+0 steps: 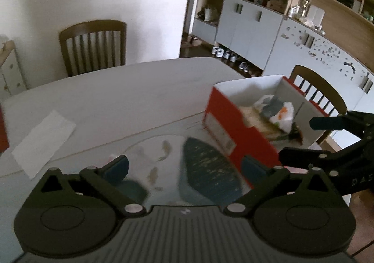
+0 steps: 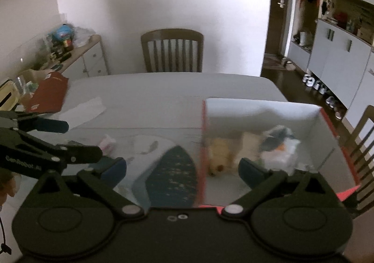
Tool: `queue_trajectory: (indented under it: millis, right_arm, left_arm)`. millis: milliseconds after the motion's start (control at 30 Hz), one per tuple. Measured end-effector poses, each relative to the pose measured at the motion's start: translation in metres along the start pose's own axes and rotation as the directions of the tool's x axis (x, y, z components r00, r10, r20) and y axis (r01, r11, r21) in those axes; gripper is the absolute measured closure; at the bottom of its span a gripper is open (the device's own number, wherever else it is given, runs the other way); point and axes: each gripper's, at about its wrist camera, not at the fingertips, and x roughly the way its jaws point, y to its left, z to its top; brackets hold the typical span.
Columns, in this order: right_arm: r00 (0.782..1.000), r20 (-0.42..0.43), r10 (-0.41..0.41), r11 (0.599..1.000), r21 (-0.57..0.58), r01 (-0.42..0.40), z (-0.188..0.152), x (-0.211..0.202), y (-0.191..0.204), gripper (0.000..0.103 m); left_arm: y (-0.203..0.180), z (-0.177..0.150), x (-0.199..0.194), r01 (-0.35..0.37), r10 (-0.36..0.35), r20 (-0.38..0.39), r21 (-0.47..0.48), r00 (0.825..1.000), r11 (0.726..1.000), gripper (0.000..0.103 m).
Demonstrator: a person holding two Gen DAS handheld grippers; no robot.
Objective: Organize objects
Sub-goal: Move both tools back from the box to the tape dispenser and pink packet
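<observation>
- Your left gripper (image 1: 184, 167) stands with its jaws spread wide and nothing between the blue pads; only the table top shows through the gap.
- Your right gripper (image 2: 182, 169) is just as wide open and grips nothing; its right finger (image 2: 251, 173) hangs over the open box, its left finger over the mat.
- The red box (image 2: 268, 108) with white inner walls sits on the right part of the table (image 1: 116, 85), its top open.
- Inside the box lie a yellowish soft toy (image 2: 218, 157) near the left wall and a white bag with grey and orange print (image 2: 279, 146) further right; both are blurred.
- A dark teal, leaf-shaped patch (image 1: 208, 167) on a pale mat lies just beside the box's left wall, below your left gripper.
- A white sheet of paper (image 1: 44, 139) lies flat on the table, well apart from the box, off to the left.
- A wooden chair (image 2: 173, 51) stands at the far side of the table.
</observation>
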Motion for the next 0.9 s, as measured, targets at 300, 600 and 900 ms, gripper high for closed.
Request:
queue_trajectory:
  millis: [300,600,900]
  right_arm:
    - [0.999,-0.036,0.013,0.999,-0.047,-0.015,0.011,0.031,0.057,0.0]
    - [0.995,-0.093,0.022,0.995,-0.098,-0.031,0.018,0.076,0.097,0.001]
    - [0.987,-0.158,0.025,0.99,-0.135,-0.047,0.021,0.121,0.121,0.001]
  left_arm:
    - [0.066,-0.026,-0.008,-0.066,0.066,0.0,-0.044,0.998,0.997,0.0]
    - [0.124,-0.046,-0.003,-0.13,0.13,-0.002,-0.069,0.991,0.989,0.0]
    - [0.155,-0.065,0.031,-0.158,0.157,-0.041,-0.031,0.987,0.987,0.0]
